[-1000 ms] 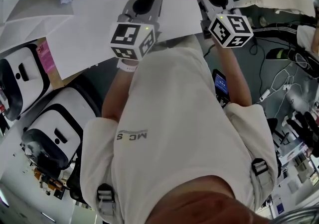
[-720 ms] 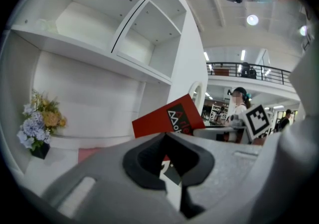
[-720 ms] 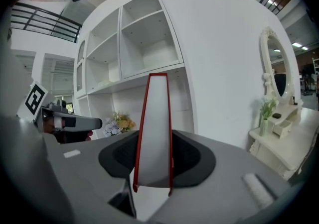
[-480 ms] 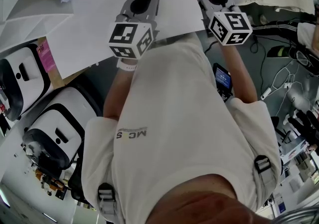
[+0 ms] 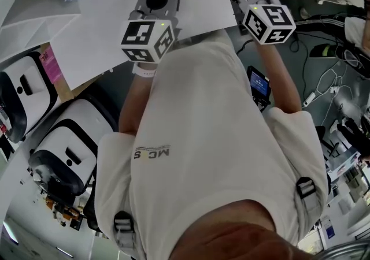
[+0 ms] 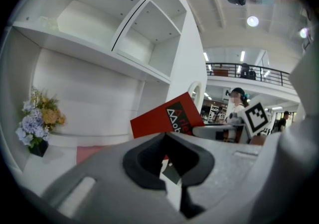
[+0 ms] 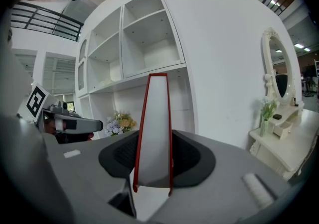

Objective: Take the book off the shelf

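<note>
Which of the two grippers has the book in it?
The right gripper: the red-covered book stands edge-on between its fingers, while the left gripper holds nothing.

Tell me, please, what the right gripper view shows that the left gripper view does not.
Only the right gripper view: the book seen edge-on, white pages between red covers, clamped in the right claw; a dressing table with an oval mirror at the right; the left claw at the left.
Only the left gripper view: the book's red cover with white lettering, the right claw's marker cube, a balcony railing and a person in the background.
Both: the book, the white shelf unit and the bouquet of flowers.
</note>
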The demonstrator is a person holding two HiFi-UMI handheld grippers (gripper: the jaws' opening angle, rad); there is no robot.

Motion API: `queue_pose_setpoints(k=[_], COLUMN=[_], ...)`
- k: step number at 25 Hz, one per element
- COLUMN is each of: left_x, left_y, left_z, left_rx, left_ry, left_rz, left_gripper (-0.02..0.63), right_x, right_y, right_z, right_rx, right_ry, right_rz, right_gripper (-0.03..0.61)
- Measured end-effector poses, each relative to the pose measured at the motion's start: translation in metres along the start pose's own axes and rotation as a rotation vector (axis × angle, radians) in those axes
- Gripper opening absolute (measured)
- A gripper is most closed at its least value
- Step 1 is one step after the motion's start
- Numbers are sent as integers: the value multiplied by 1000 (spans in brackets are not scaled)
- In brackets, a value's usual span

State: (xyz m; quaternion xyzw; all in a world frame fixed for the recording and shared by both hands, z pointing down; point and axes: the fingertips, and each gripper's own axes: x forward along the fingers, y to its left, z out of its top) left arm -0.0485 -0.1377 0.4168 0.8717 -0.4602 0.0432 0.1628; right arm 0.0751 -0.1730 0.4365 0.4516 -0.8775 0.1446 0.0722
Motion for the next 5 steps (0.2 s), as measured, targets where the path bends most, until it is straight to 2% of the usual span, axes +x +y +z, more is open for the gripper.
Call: queue_pose_setpoints(k=[5], left_x=[1], left_y=[2], left_z=[5], left_rx=[7], left_ry=[-32], left_rz=[4], left_gripper=[2], right_x=[4], right_y=[2], right_z=[11], right_rx=[-9], right_ry=[-16], right_rz=[35], right_gripper=[170])
